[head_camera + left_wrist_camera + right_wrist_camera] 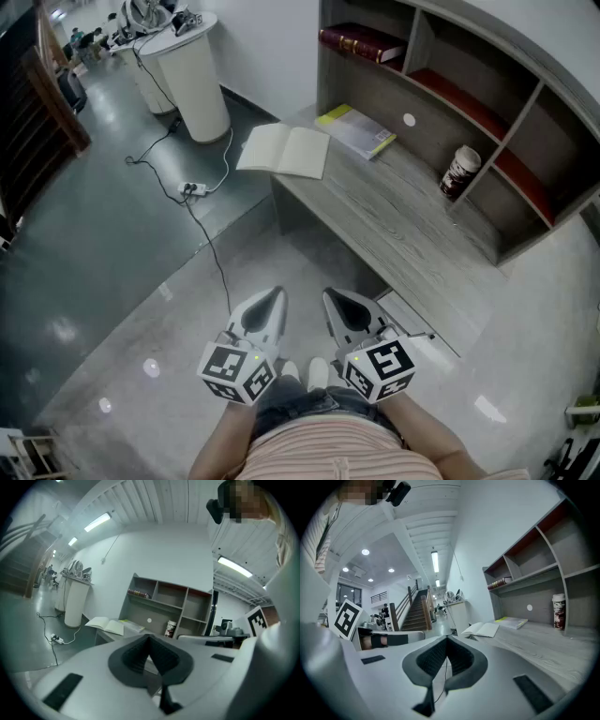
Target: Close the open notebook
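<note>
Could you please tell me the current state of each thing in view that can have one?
Notebook: open, lying flat at the far end of the desk.
Yellow book: closed, flat beside the notebook.
Red book: closed, lying flat high in the shelf unit.
Cup: upright at the back of the desk.
Left hand-held gripper: shut, empty.
Right hand-held gripper: shut, empty.

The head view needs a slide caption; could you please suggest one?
Left gripper and right gripper, both shut and empty, short of the desk bearing the open notebook.
</note>
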The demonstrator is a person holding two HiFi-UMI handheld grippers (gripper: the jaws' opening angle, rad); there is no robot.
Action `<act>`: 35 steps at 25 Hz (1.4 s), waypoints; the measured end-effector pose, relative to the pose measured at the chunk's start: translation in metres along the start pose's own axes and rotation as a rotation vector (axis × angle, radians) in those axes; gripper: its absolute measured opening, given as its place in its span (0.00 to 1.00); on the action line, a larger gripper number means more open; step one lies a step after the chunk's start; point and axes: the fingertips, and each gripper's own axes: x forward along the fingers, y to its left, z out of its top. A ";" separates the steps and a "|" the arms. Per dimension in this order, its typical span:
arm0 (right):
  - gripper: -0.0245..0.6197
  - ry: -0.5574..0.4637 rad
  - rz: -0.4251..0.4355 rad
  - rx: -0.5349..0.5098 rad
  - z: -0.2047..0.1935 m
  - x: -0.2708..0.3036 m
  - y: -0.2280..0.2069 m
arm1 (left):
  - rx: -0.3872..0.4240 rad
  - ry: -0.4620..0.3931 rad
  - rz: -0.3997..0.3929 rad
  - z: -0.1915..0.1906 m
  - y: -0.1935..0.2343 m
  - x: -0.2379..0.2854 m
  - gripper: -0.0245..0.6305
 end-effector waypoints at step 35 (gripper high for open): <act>0.05 0.024 0.055 0.084 -0.003 0.027 -0.044 | 0.019 0.003 0.069 0.013 0.020 0.049 0.05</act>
